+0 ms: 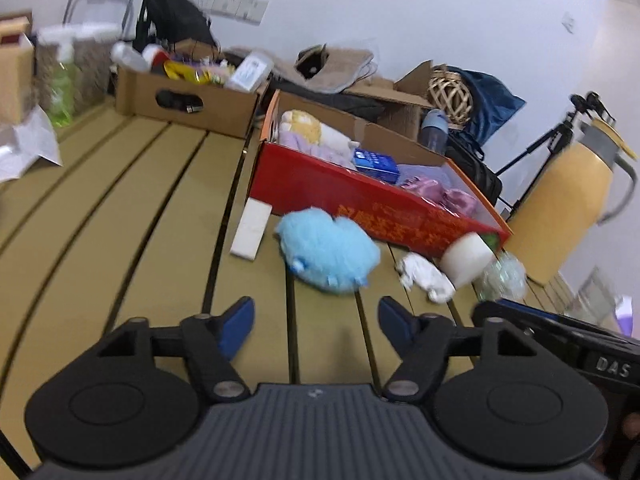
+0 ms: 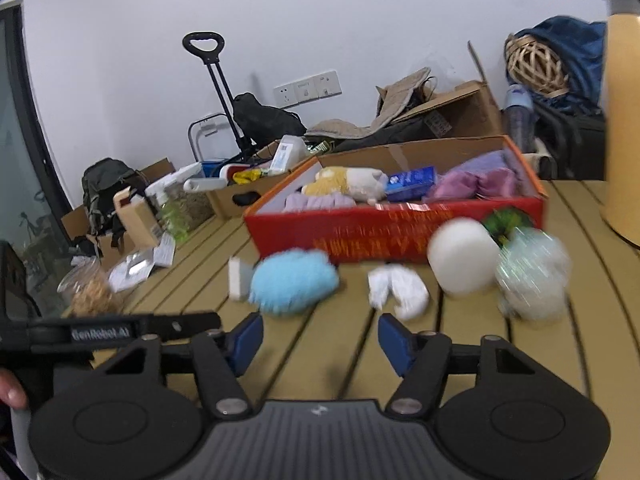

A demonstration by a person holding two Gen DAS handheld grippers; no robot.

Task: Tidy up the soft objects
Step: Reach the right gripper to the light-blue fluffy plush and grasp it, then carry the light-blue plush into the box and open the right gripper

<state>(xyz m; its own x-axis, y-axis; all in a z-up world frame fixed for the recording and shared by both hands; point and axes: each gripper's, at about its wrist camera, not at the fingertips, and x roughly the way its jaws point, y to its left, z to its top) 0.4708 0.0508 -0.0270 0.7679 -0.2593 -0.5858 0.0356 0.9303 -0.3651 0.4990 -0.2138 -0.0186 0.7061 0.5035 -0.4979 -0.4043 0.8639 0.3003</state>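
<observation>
A red box on the slatted table holds a yellow plush, purple cloths and a blue carton. In front of it lie a fluffy blue plush, a white cloth wad, a white foam cylinder, a clear crinkly bundle and a white block. My left gripper is open and empty, just short of the blue plush. My right gripper is open and empty, near the plush and the wad.
A brown cardboard box of bottles and packets stands behind the red box. A yellow jug stands at the right. Bags, a wicker ball and papers line the table's far edge.
</observation>
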